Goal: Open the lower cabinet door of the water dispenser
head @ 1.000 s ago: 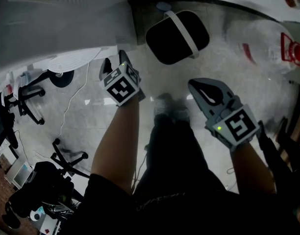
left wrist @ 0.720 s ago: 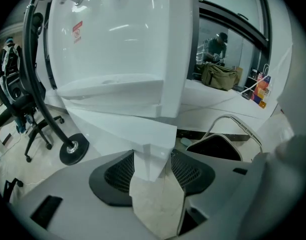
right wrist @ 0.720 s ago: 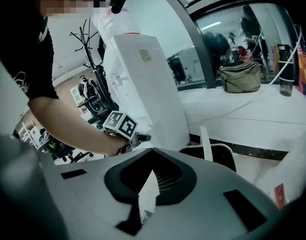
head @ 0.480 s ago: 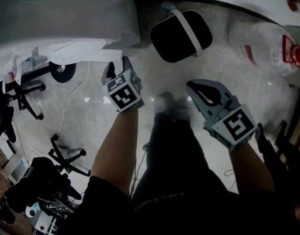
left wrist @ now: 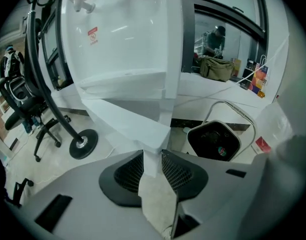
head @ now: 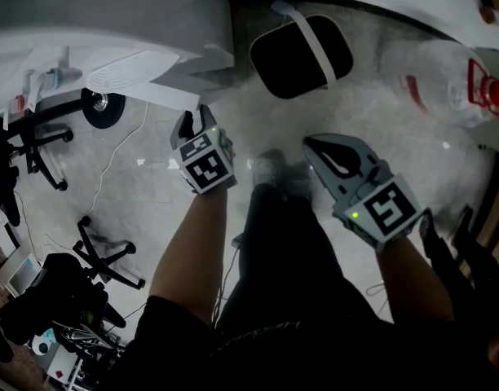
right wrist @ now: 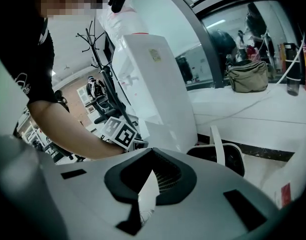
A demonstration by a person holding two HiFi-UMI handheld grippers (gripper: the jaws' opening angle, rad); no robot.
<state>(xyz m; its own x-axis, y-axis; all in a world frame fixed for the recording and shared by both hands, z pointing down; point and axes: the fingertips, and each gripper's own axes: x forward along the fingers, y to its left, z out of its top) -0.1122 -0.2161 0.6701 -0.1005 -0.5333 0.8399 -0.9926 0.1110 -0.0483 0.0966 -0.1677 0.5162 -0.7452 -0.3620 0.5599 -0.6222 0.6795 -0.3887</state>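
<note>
**LEFT JAWS ON DOOR EDGE: DOOR PARTLY SWUNG OUT**

Since the earlier frames, the left gripper (head: pixel 192 120) has drawn back from the water dispenser (head: pixel 111 15) toward 6 o'clock in the head view. The lower cabinet door (left wrist: pixel 130 119) has swung further out with it. Its jaws have just been closing, and the door's free edge now fills the gap between the pads, so the grip is on the door.

**Key relation.** In the head view the door's top edge runs from the left jaws toward 10 o'clock, back to the dispenser body. In the left gripper view the gripped edge stands roughly upright between the pads. The left hand alone is on the door. The right gripper (head: pixel 313 147) hangs well apart at 3 o'clock, its jaws closed on nothing.

**Judgement.** The door is part open. The hinge appears to lie at the 10 o'clock end, so further travel should follow an arc about that end, not a straight pull, or the edge may slip from the pads.

**Surroundings.**
- Black appliance with a white handle (head: pixel 300 55): on the floor (head: pixel 152 186) at 1 o'clock of the left jaws, outside the likely sweep.
- The person's shoes (head: pixel 275 169): at 4 o'clock, near the left gripper's path of retreat.
- Round stand base (head: pixel 100 107): at 9 o'clock, beside the dispenser.
- Office chair base (head: pixel 103 255): at 7 o'clock, well apart.
</note>
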